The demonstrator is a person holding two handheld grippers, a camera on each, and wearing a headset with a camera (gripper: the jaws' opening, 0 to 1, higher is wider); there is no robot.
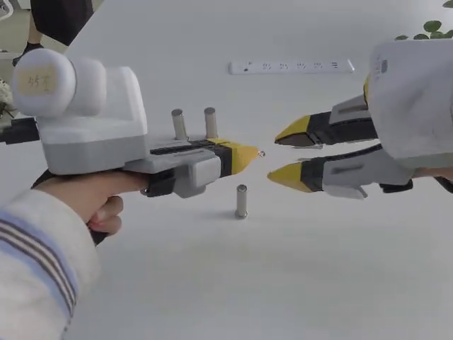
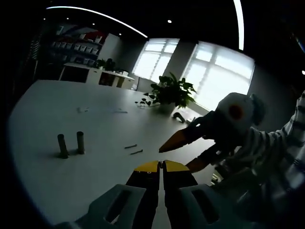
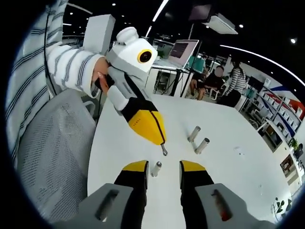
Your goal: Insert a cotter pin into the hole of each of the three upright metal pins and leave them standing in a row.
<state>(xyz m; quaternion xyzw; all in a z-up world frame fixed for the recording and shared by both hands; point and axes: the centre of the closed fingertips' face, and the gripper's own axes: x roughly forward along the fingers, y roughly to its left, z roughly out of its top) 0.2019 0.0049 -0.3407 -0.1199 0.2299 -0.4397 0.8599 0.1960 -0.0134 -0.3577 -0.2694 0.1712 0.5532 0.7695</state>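
Standing on the table [image 1: 212, 283] are three pins: two far pins [image 1: 210, 122] side by side, one near pin [image 1: 241, 201]. The left gripper [image 1: 253, 152], clenched, grasps one cotter pin [image 1: 261, 153]; the right gripper [image 1: 273, 157] gapes, released. Two spare cotter pins [image 2: 130, 146] lie on the table, further right.

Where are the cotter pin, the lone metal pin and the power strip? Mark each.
cotter pin [image 3: 164, 150], right gripper view, exposed looped end.
lone metal pin [image 1: 241, 201], head view, mid-shaft.
power strip [image 1: 290, 66], head view, middle of top face.
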